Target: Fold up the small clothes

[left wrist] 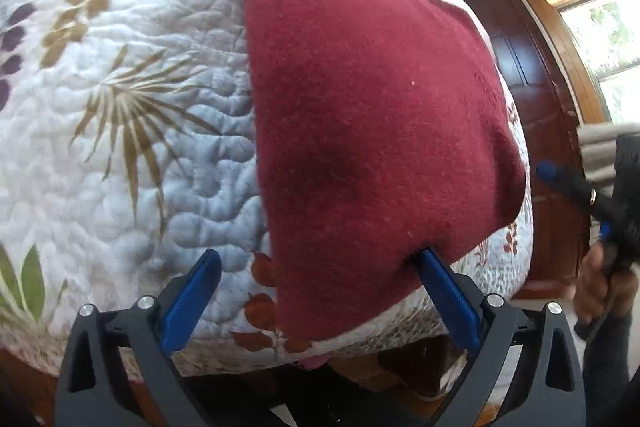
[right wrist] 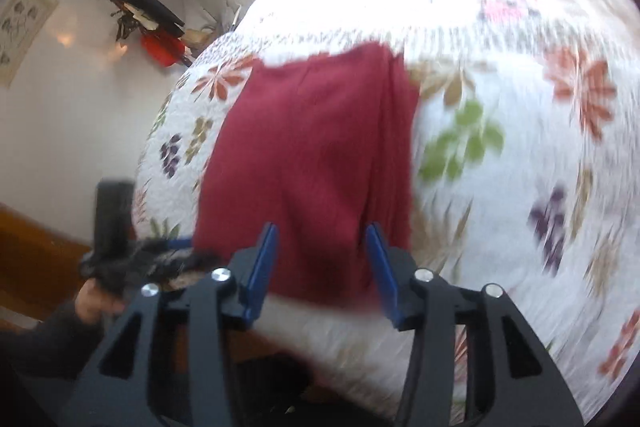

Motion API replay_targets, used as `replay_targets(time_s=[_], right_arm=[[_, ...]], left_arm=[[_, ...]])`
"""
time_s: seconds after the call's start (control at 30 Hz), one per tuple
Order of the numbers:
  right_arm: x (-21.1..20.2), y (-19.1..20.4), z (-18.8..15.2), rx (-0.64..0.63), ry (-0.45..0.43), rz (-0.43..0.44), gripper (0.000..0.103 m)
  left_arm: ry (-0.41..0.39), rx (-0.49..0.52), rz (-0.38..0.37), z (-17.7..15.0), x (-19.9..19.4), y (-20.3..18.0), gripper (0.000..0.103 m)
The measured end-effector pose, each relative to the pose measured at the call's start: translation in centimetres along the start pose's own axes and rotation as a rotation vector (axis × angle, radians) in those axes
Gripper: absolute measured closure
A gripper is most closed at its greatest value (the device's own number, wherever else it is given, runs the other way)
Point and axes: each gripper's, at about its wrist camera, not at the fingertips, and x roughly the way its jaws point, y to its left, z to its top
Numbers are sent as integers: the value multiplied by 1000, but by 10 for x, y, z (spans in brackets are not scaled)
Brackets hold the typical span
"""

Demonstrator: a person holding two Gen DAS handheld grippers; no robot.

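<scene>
A dark red knitted garment (left wrist: 360,99) lies folded flat on a floral quilt (left wrist: 120,87). My left gripper (left wrist: 320,263) is open at the garment's near edge. Its left finger is over bare quilt, and its right fingertip (left wrist: 430,263) touches the cloth's edge. In the right wrist view the same garment (right wrist: 312,155) shows stacked layers along its right side. My right gripper (right wrist: 322,229) is open, both fingers just above the near hem. That view is blurred. The right gripper (left wrist: 576,201) also shows at the right edge of the left wrist view, off the bed.
The quilt (right wrist: 500,147) covers a bed whose near edge drops off just below both grippers. A brown wooden door (left wrist: 532,87) and a window (left wrist: 604,39) stand beyond the bed. A hand (right wrist: 96,301) holds the left gripper at lower left. Dark and red items (right wrist: 156,27) hang on the wall.
</scene>
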Motion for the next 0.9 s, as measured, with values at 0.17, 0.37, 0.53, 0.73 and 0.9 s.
replay_targets(time_s=[0.17,0.37,0.53,0.73,0.9], right_arm=[[5,25,15,-134,-72,-128,38],[-67,76,-12,-258,-296,-433,5],[-196,131,-35,-254,-643,-510,3],[-155,137,-57,-147,-327,-500,3],[-135,156,-76,-87,-220,-548,3]], left_arm=[[-165,5,121,-16,-36,-20,4],[-510,100,372,-55,-140,-82,4],[-563,121,440,-64,-245,-158,4],[-474,132,521,-67,-258,-171,4],[-433,111,411,-106,-255,-169,4]])
